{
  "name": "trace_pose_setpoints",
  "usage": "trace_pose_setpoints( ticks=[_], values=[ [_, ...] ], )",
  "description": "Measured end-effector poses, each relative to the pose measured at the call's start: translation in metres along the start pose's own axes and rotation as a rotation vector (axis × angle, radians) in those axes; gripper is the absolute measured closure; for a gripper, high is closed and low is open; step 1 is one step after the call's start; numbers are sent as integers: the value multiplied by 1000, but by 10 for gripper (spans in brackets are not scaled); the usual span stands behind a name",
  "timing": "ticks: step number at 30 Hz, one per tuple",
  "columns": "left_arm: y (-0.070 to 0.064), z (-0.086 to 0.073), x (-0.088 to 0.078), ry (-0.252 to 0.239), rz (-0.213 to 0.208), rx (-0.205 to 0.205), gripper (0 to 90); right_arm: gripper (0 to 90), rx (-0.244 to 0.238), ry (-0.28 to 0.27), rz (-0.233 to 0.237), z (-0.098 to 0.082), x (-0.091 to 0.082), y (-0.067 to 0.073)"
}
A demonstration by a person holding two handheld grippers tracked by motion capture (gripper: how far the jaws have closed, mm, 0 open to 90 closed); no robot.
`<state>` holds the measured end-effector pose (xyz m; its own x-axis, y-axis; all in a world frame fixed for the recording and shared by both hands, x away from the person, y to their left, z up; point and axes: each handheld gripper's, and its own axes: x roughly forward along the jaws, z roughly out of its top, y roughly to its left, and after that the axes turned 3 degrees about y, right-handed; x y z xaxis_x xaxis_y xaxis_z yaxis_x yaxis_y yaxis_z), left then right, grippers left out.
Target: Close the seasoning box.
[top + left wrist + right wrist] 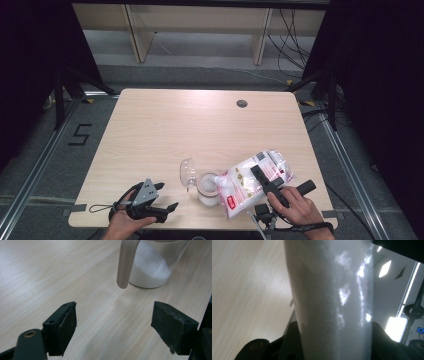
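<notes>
Sugar is what we are taking the white grains to be, and we are handling them in a clear plastic bag [252, 182] with red print, tilted over a small glass jar [207, 189] near the front edge of the counter [165, 125]. We are pinching the bag with the right gripper [265, 181], whose jaws are pressed against its sides partway closed; in the right gripper view the bag [332, 300] is rising between them as a pale column. The bag's long axis is running from its upper end at the right, away from us, down toward its lower left end, which is lying just over the jar's mouth. So the jar is sitting to the left of the right gripper, and any further tipping has to go that way.

We are seeing the jar [152, 267] partly filled with white grains in the left gripper view, with its open lid [187, 172] hanging off the far-left side. We are resting the left gripper [167, 197] low at the counter's front, jaws spread wide and holding nothing, pointed toward the jar. It is the free hand, near enough, we judge, to steady the jar.
</notes>
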<state>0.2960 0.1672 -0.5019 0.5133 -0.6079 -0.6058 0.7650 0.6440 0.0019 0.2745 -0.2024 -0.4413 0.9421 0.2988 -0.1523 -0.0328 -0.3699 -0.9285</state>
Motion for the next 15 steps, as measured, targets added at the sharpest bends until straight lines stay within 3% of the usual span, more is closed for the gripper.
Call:
trace_pose_setpoints(
  ticks=[15],
  values=[
    [0,0,0,0,-1,0,200,694,-10,11,6,0,4,6]
  ],
)
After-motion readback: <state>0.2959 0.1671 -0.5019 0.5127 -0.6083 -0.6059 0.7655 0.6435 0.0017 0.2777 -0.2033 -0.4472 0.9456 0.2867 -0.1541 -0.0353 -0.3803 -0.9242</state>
